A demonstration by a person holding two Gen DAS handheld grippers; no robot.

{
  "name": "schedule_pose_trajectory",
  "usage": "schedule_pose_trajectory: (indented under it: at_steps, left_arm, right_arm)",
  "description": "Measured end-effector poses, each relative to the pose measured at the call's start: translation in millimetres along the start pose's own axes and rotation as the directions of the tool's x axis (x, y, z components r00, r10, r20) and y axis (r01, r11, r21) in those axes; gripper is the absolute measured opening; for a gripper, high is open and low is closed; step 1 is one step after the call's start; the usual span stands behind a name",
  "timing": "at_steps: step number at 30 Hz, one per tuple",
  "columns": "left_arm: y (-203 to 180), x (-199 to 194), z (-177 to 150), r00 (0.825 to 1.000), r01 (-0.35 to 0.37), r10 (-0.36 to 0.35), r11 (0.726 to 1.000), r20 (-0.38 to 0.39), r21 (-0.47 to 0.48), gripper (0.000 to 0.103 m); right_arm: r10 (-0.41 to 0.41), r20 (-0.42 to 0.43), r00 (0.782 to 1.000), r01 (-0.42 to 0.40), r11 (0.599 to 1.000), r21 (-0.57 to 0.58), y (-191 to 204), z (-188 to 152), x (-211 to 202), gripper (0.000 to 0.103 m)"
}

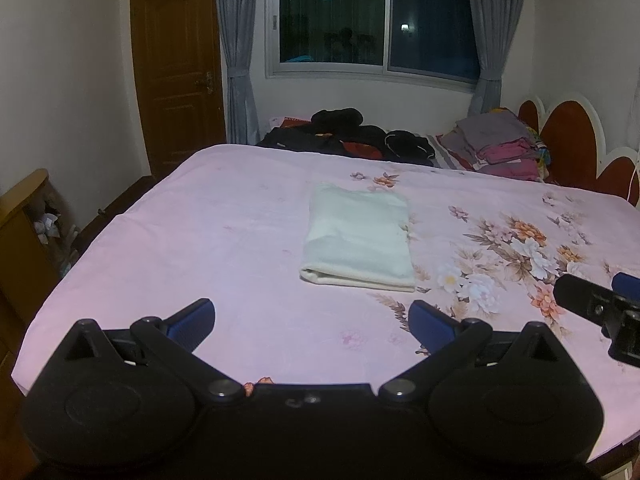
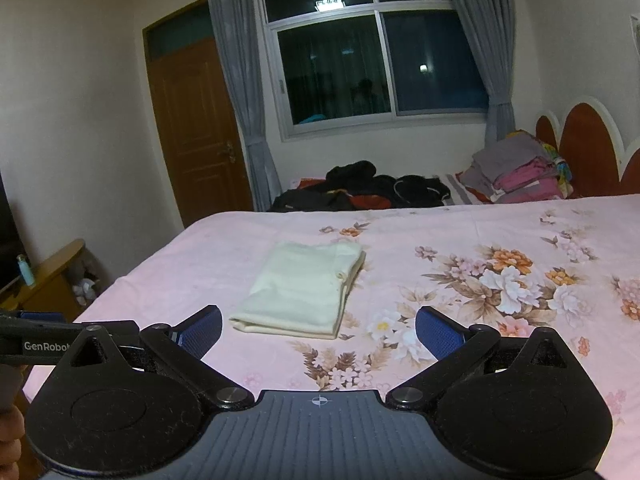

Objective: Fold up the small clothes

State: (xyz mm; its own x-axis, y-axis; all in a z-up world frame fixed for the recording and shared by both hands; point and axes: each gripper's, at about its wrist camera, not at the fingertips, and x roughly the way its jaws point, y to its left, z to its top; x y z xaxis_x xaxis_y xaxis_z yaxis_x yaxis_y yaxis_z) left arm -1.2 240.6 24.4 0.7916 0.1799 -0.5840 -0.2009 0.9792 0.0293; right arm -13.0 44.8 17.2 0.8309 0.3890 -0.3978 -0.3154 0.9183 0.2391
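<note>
Pretty ordinary bedroom at night: cream walls (image 2: 80, 120), a brown wooden door (image 2: 196, 128) on the left, and a dark sliding window (image 2: 376, 72) framed by grey curtains (image 2: 236, 80). The big bed (image 1: 240, 240) has a pink floral sheet, with a red scalloped headboard (image 1: 568, 136) at the right. A low wooden cabinet (image 2: 52, 276) sits by the wall.

On my feeds the room was dim and lit from indoors, with a ceiling lamp mirrored as a bright patch in the black window (image 2: 332, 72), which showed night outside. The pink bed (image 1: 240, 240) took soft, even light with only faint shadow along the folded cloth (image 1: 358, 238), while my dark fingers (image 1: 192, 322) were nearly silhouettes. Both fisheye views bowed the walls and door, blackened at the corners, and looked grainy and slightly soft throughout.
</note>
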Motion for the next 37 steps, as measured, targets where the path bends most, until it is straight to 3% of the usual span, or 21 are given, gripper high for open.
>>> schedule_pose_trajectory:
  at_steps: [21, 34, 37]
  left_arm:
    - [1, 16, 7, 1.0, -0.001, 0.001, 1.0, -0.03, -0.008, 0.103]
    - [-3, 65, 20, 0.998, 0.02, -0.019, 1.0, -0.057, 0.022, 0.098]
    - [-2, 83, 30, 0.998, 0.016, -0.014, 1.0, -0.063, 0.021, 0.103]
  right_arm:
    - [0.013, -0.032, 0.999, -0.013, 1.0, 0.015, -6, -2, 22, 0.102]
    - [0.001, -0.077, 0.997, 0.001, 1.0, 0.03, -16, 1, 58, 0.102]
    - [-0.017, -0.096, 0.995, 0.021, 0.999, 0.037, -21, 2, 72, 0.102]
